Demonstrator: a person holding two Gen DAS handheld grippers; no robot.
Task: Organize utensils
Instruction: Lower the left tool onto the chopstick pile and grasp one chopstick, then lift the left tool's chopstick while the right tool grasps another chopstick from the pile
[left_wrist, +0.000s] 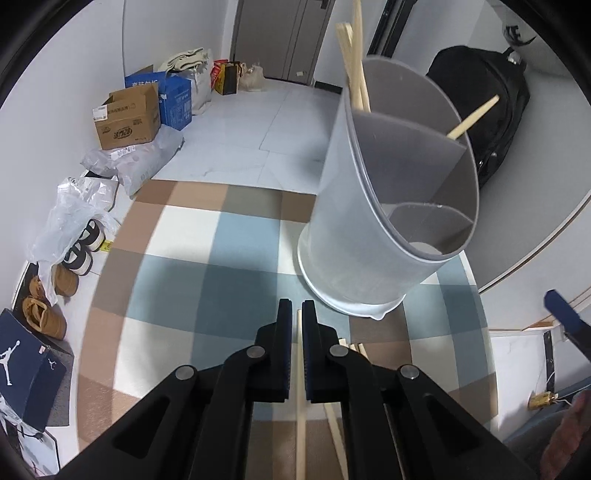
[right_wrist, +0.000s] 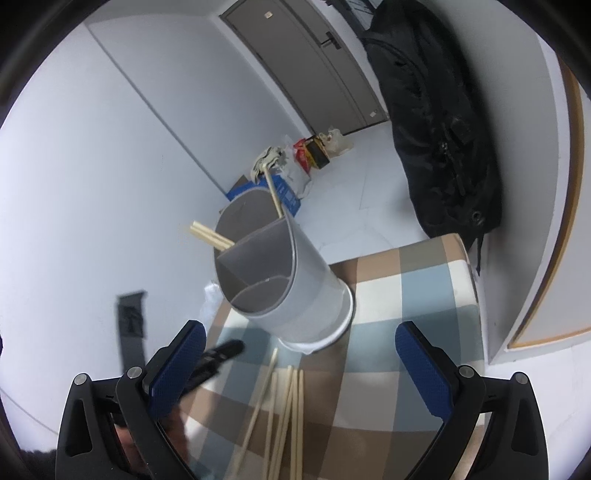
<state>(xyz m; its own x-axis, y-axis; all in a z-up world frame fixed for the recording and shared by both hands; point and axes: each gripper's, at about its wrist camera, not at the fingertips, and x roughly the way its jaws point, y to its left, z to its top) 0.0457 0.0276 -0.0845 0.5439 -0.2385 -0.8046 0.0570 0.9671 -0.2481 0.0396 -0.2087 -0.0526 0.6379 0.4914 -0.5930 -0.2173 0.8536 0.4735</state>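
Left tongs (left_wrist: 299, 306) pinching one chopstick (left_wrist: 300, 387), lifted clear for the holder, you're set | right tongs (right_wrist: 299, 354) spread, waiting | divided holder (left_wrist: 373, 221) just ahead, probably tilted | spare chopsticks (right_wrist: 284, 417) on checked surface (right_wrist: 406, 280)

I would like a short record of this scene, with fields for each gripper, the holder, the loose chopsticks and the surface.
left gripper: shut on one chopstick
right gripper: open, holds nothing
holder: grey, divided into compartments, upright on the cloth
chopsticks in holder: several, leaning in the far compartments
loose chopsticks: a few lying on the cloth in front of the holder
surface: checked cloth, blue, brown and white
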